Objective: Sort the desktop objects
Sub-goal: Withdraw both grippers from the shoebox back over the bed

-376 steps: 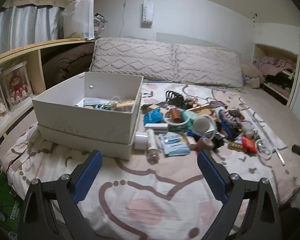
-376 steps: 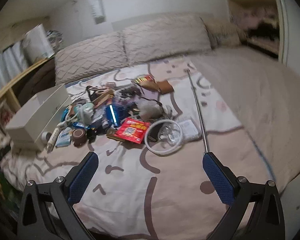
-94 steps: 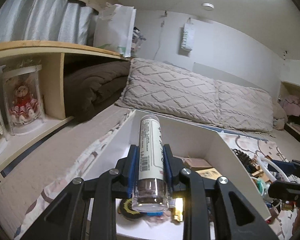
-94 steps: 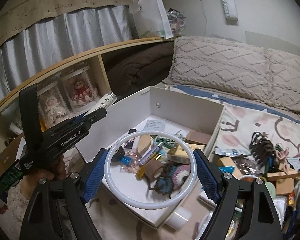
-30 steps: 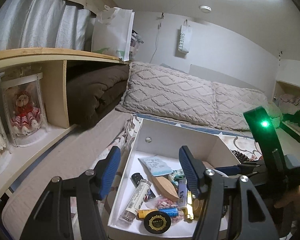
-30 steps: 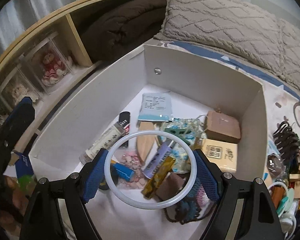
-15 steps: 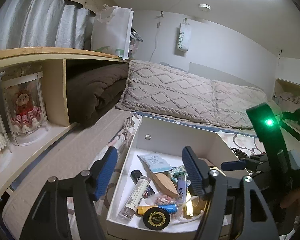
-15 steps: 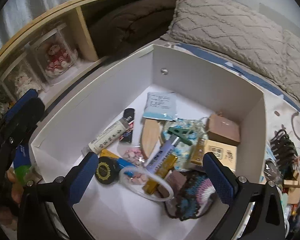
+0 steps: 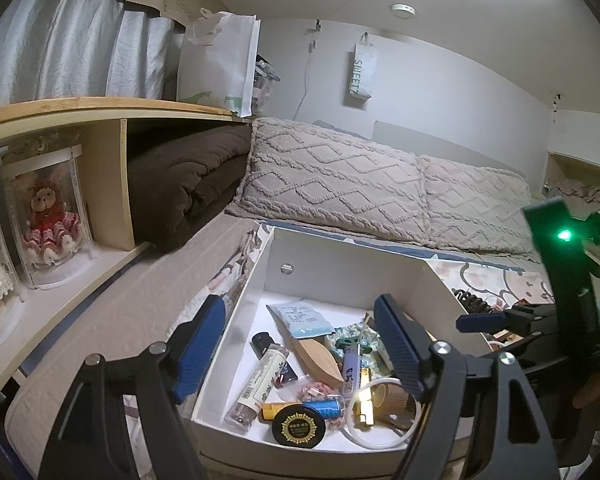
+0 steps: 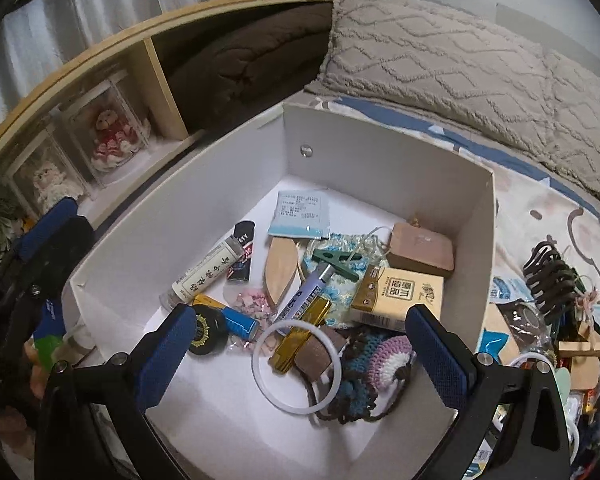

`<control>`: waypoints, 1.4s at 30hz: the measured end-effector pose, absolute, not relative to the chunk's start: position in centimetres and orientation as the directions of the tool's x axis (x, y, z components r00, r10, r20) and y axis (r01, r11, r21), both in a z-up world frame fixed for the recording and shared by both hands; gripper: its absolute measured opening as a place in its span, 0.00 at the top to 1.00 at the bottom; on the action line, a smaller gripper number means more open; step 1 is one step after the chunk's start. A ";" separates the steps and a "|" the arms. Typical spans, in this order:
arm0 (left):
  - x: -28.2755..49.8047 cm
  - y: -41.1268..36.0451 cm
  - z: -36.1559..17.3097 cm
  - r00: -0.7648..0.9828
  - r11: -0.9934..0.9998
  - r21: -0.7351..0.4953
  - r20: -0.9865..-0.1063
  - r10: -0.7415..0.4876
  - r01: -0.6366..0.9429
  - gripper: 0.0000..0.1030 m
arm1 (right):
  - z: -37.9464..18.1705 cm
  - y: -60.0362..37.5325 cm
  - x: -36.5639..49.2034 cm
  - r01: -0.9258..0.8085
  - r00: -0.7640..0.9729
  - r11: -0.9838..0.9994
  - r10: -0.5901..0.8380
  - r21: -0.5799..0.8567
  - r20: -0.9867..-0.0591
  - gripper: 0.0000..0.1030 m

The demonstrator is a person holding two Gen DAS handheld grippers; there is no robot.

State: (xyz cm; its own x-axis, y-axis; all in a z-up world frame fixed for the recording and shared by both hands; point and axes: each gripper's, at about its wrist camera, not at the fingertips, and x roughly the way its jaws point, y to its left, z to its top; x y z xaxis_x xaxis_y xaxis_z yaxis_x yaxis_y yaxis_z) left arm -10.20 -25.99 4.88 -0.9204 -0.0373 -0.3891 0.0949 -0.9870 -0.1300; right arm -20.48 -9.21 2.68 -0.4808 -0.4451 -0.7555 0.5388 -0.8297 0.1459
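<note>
Box [image 10: 384,184]: matt white card. Ring [image 10: 296,366]: smooth white plastic. Pouch [image 10: 384,364]: rough crochet yarn. Gold bar [image 10: 300,330]: glossy foil. Pillows [image 9: 332,184]: textured knit cloth. Shelf [image 9: 100,108]: wood.

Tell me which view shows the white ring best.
The right wrist view: the white ring lies whole in the box, seen from above. The left wrist view shows only part of it, behind that gripper's finger.
</note>
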 end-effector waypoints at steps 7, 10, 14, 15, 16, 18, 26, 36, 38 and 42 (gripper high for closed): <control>-9.8 -25.6 4.7 -0.915 -0.985 -0.140 -0.402 -0.038 0.103 0.08 | 4.5 -7.4 -18.5 0.555 -0.588 -0.826 -0.473 0.098 -0.656 0.00; -9.4 -25.1 4.8 -0.917 -0.983 -0.135 -0.393 -0.059 0.121 0.02 | 4.9 -6.5 -17.9 0.555 -0.611 -0.827 -0.478 0.088 -0.631 0.00; -9.2 -24.0 5.0 -0.914 -0.987 -0.109 -0.402 -0.061 0.114 0.00 | 5.5 -5.0 -16.9 0.544 -0.659 -0.837 -0.468 0.056 -0.589 0.00; -9.1 -23.5 5.0 -0.912 -0.989 -0.094 -0.405 -0.065 0.112 0.00 | 5.6 -4.7 -16.6 0.540 -0.671 -0.840 -0.465 0.048 -0.578 0.00; -9.1 -23.2 5.0 -0.912 -0.990 -0.085 -0.404 -0.068 0.111 0.00 | 5.7 -4.3 -16.4 0.539 -0.677 -0.841 -0.464 0.045 -0.571 0.00; -8.9 -22.6 5.2 -0.915 -0.991 -0.080 -0.399 -0.065 0.106 0.00 | 5.9 -3.5 -16.1 0.533 -0.686 -0.845 -0.462 0.045 -0.562 0.00; -8.4 -19.8 5.5 -0.913 -0.998 -0.034 -0.405 -0.043 0.062 0.00 | 7.0 -0.3 -14.5 0.515 -0.720 -0.856 -0.459 0.041 -0.520 0.00; -7.5 -17.3 5.8 -0.916 -0.999 -0.018 -0.400 -0.033 0.043 0.00 | 7.2 4.4 -12.0 0.473 -0.760 -0.881 -0.423 0.026 -0.494 0.00; -7.3 -16.8 5.9 -0.918 -0.999 -0.017 -0.396 -0.029 0.039 0.00 | 7.3 5.3 -11.5 0.461 -0.773 -0.887 -0.408 0.012 -0.486 0.00; -6.9 -15.5 6.2 -0.921 -1.000 -0.004 -0.390 -0.008 0.010 0.00 | 7.1 7.3 -10.7 0.439 -0.782 -0.898 -0.391 0.018 -0.486 0.00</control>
State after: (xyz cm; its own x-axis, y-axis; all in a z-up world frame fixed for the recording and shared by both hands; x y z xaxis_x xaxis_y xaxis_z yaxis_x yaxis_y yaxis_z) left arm -6.86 -15.49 6.25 -0.9209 -0.0077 -0.3898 0.0099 -0.9999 -0.0037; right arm -10.68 7.26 7.15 -0.7817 -0.3914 -0.4855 0.4386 -0.8985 0.0180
